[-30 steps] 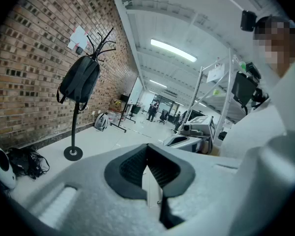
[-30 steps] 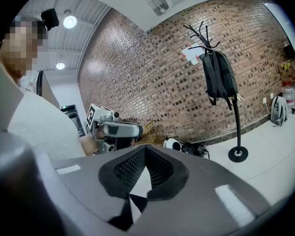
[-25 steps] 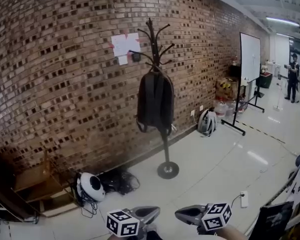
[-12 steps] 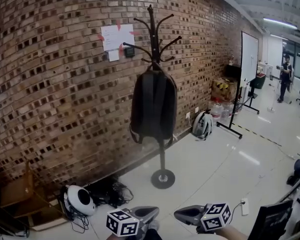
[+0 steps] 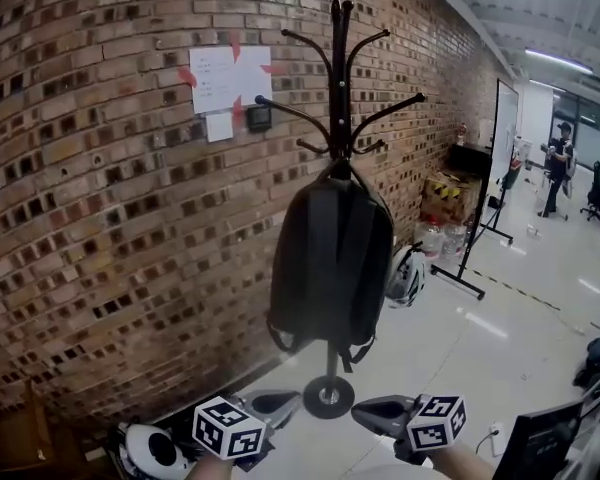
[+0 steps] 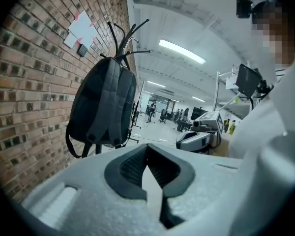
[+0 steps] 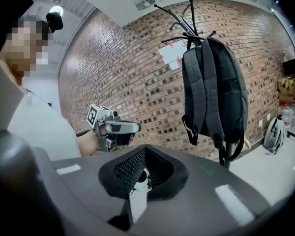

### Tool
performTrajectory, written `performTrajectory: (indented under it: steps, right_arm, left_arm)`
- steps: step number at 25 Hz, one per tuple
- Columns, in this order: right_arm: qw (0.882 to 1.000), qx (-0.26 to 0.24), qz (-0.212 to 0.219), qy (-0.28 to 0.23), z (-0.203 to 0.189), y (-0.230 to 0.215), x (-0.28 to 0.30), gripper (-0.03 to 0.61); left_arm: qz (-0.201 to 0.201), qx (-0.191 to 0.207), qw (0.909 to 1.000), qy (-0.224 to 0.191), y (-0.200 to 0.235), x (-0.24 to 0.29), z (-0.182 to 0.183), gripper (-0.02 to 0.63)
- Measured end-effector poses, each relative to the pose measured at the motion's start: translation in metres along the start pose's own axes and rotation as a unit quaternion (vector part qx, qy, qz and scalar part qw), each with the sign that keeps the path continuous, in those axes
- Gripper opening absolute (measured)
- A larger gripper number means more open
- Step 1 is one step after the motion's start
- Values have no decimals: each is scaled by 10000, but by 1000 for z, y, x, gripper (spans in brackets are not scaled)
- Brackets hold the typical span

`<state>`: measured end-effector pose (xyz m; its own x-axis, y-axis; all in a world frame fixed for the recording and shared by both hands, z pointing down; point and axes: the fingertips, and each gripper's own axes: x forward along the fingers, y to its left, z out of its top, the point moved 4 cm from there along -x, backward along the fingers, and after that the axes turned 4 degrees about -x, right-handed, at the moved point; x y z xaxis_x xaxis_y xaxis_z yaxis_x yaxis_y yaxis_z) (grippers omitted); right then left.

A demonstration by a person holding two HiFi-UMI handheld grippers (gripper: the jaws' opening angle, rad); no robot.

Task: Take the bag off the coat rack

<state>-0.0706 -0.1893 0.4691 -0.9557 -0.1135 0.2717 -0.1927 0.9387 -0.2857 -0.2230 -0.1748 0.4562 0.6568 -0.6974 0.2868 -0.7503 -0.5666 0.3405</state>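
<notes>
A coat rack (image 5: 337, 58) stands against the brick wall (image 5: 100, 248), and the dark bag (image 5: 332, 258) hangs from a hook near its top. The left gripper (image 5: 280, 404) and right gripper (image 5: 375, 415) sit below the bag, well apart from it, both clenched on nothing.

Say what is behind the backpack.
Behind the backpack stand the coat rack pole and the brick wall. It covers the pole's middle; which hook holds it cannot be seen.
</notes>
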Motion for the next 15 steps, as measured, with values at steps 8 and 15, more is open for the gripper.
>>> performTrajectory:
  steps: [8, 15]
  right_arm:
    - [9992, 16, -406, -24, 21, -43, 24, -2]
    - [9983, 20, -553, -206, 40, -74, 30, -2]
  left_arm:
    - [-252, 28, 9997, 11, 64, 17, 30, 2]
    - [-320, 20, 9995, 5, 86, 31, 46, 2]
